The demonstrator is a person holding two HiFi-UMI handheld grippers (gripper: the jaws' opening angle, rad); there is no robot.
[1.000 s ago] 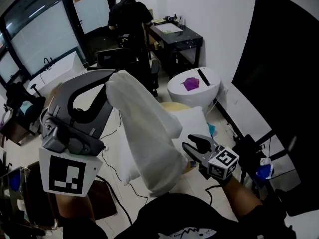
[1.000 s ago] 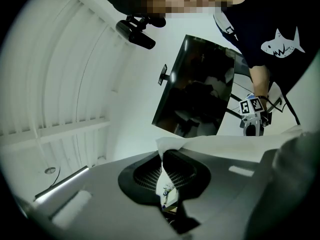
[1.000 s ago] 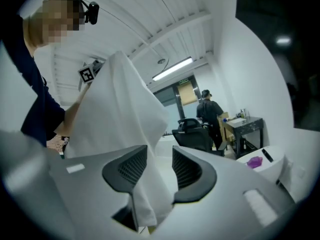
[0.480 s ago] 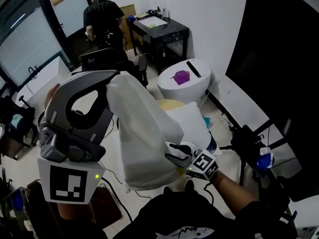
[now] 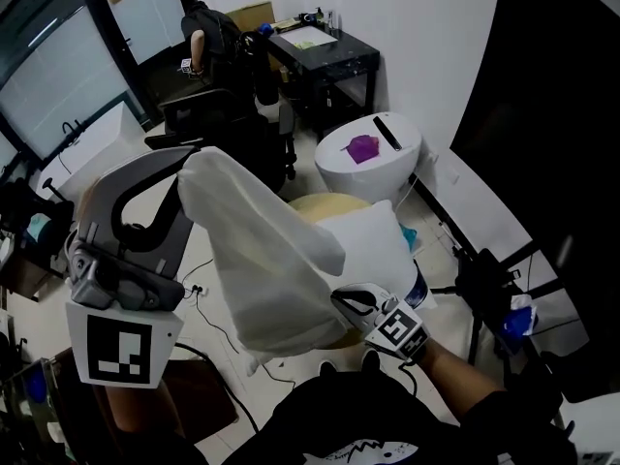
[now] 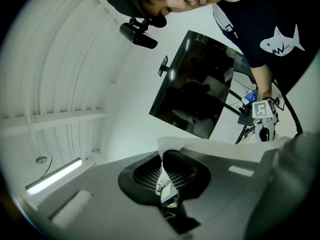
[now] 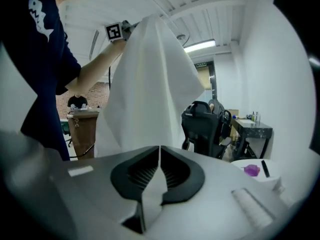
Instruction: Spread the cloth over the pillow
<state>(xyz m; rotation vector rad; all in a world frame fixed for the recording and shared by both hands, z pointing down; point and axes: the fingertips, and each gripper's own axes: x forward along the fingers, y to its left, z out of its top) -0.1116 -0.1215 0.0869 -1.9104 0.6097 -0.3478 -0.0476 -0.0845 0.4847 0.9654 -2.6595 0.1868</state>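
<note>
White cloth (image 5: 271, 260) hangs lifted on the near side of the pillow (image 5: 373, 245) in the head view, not yet spread. Left gripper view: left gripper (image 6: 162, 166) pinches its top corner. Right gripper view: right gripper (image 7: 159, 159) has just closed on its lower edge.

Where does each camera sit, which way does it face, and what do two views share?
Head view: on the head, facing steeply down at cloth and pillow; shows left hand-held gripper, right hand-held gripper, right arm.
Left gripper view: rides that gripper, facing the person's shirt and right arm; jaws shut on cloth.
Right gripper view: rides that gripper, facing the chair and left arm; jaws just closed on cloth.
All share the cloth.
</note>
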